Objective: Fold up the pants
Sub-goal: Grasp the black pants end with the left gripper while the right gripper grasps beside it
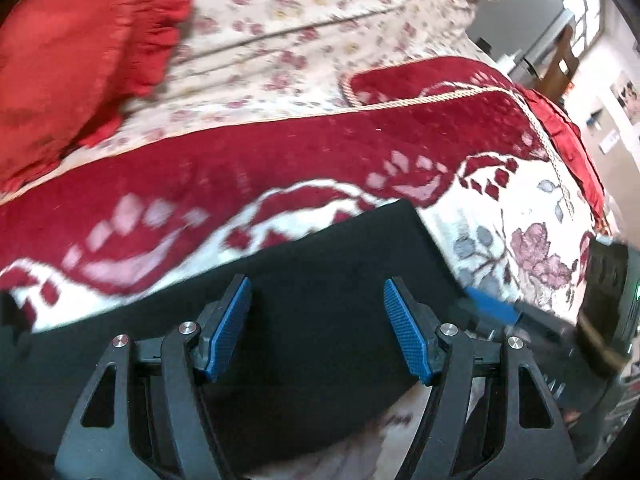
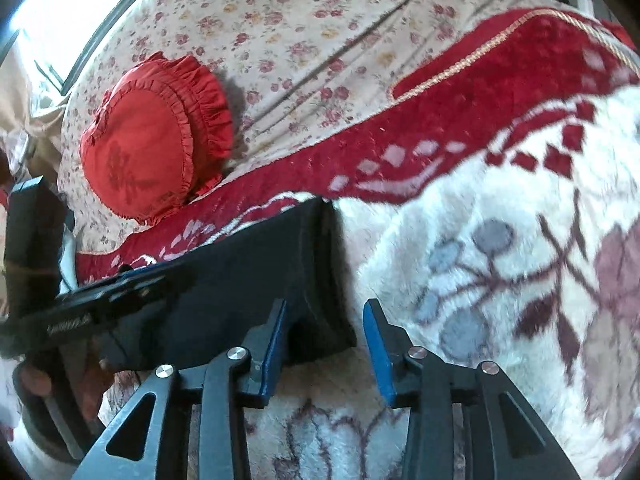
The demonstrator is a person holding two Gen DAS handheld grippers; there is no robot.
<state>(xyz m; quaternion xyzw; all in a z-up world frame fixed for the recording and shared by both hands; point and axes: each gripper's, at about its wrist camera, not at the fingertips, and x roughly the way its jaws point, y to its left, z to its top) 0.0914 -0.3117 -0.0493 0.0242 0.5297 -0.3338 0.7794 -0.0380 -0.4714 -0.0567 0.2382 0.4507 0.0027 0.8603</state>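
Note:
The black pants (image 1: 320, 280) lie folded flat on a red and white floral blanket (image 1: 280, 160). My left gripper (image 1: 316, 292) is open just above the pants' middle, jaws wide apart and holding nothing. In the right wrist view the pants (image 2: 248, 276) show as a dark folded block. My right gripper (image 2: 326, 312) is open at the pants' near right corner, its left finger over the cloth edge, its right finger over the blanket (image 2: 480, 260). The other gripper's body (image 2: 100, 304) lies across the pants at the left.
A red ruffled cushion (image 2: 156, 136) rests on the cream flowered bedsheet (image 2: 300, 40) behind the blanket; it also shows in the left wrist view (image 1: 80, 48). The right gripper (image 1: 560, 312) is at the right edge. Room furniture (image 1: 560, 52) stands beyond the bed.

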